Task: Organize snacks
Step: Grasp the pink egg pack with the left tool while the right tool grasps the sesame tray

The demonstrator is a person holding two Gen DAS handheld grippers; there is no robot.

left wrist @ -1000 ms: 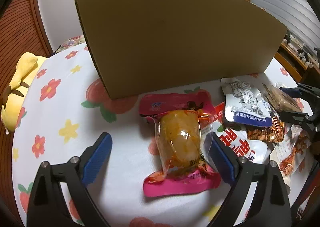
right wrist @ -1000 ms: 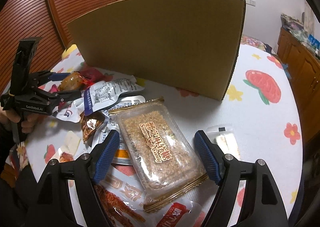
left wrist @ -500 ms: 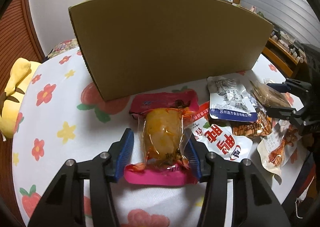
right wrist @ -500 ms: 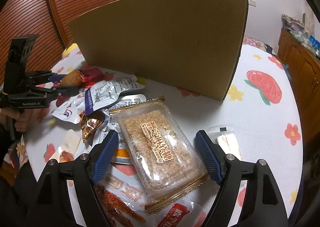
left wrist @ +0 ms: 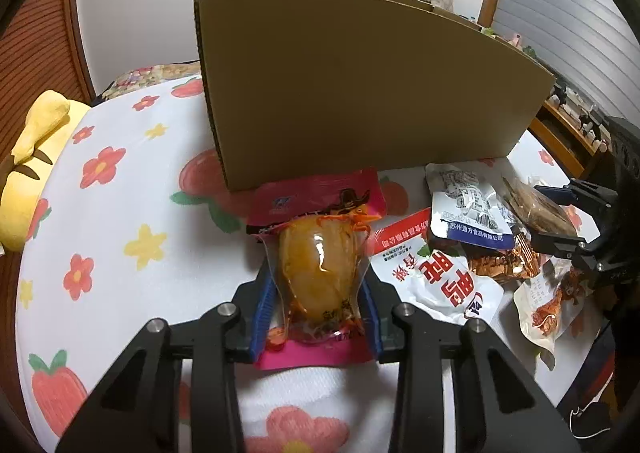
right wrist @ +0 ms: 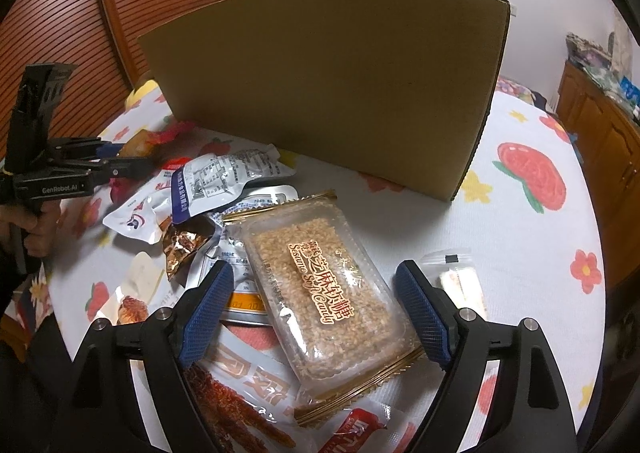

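Left wrist view, table: we've got a white cloth with flowers and strawberries [left wrist: 104, 213] on the table, a big cardboard box [left wrist: 360, 93] standing at the back, and a yellow plush toy [left wrist: 28, 173] off the left edge.
Left wrist view, room: white wall, reddish slatted door on the left, blinds on the right.
Left wrist view, left tool [left wrist: 320, 317]: jaws closing in on the pink packet with the orange snack [left wrist: 320, 265], blue pads touching its sides; the packet lies just in front of the box.
Right wrist view, right tool [right wrist: 316, 317]: spread wide and opening further, its pads clear on either side of the sesame candy pack [right wrist: 324, 289].
Right wrist view, extras: only here do we see the sesame pack's label, a small clear wrapped sweet [right wrist: 460, 281] to the right, a wooden cabinet [right wrist: 600, 133], and the person's hand [right wrist: 36, 229] holding the left tool.
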